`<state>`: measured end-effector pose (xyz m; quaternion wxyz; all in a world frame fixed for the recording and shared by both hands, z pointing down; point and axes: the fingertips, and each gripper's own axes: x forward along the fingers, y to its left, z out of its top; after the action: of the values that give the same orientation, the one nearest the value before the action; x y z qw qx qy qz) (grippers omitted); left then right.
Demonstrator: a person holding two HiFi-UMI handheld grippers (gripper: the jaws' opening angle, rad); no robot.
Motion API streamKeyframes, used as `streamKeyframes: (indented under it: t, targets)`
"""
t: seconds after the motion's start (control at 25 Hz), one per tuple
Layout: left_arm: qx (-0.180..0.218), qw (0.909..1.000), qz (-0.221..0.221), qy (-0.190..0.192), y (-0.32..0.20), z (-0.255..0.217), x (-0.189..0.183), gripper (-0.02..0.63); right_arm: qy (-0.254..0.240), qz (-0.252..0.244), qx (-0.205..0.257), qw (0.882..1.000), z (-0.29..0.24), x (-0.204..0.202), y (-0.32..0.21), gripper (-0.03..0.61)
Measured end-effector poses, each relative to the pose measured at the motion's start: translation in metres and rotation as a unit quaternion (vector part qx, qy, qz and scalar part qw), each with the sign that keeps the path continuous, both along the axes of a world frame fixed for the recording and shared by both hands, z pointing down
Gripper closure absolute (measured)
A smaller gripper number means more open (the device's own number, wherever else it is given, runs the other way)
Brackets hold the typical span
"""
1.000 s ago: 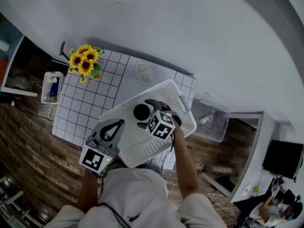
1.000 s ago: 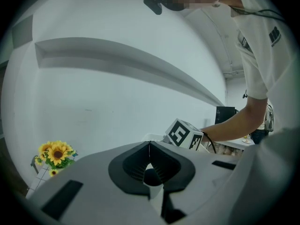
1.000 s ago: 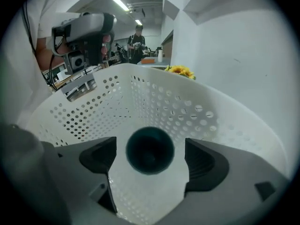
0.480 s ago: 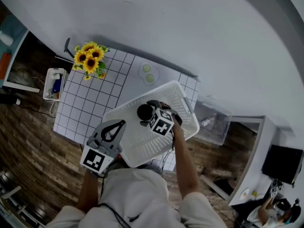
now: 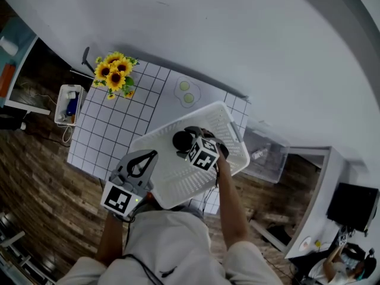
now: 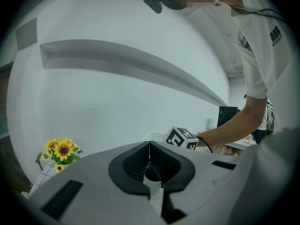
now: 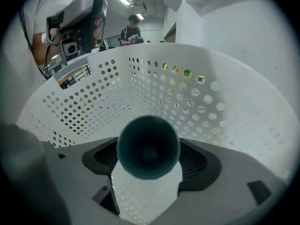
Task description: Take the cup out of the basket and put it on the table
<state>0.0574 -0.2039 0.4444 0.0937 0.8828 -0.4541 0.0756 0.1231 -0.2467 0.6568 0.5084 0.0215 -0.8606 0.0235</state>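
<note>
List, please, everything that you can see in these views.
table: one, white with a grid, against the wall.
basket: one, white, perforated, on the table's near right part.
cup: one, dark, inside the basket.
sunflowers: one bunch, yellow, table's far left corner.
flat piece: one, white with two green spots, beyond the basket.
clear bin: one, see-through, right of the table.
left gripper: one, grey, by the basket's near left side, jaws together, empty.
right gripper: one, grey, in the basket, jaws just been closing either side of the cup; contact unclear.

Tabletop (image 5: 113,129) marked in a white square grid, standing on a wood-plank floor (image 5: 35,177); sunflowers (image 5: 114,76) at its far left corner; small white dish (image 5: 186,92) with two greenish rounds by the far edge; white perforated basket (image 5: 230,123) on the near right part.
</note>
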Motion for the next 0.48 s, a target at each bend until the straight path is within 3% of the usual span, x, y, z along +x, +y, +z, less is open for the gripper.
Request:
streamKeyframes:
  t: [0.48]
  targets:
    - [-0.001, 1.0, -0.004, 0.0, 0.004, 0.001, -0.003, 0.604, -0.013, -0.016, -0.001, 1.0, -0.013, -0.003, 0.012, 0.187]
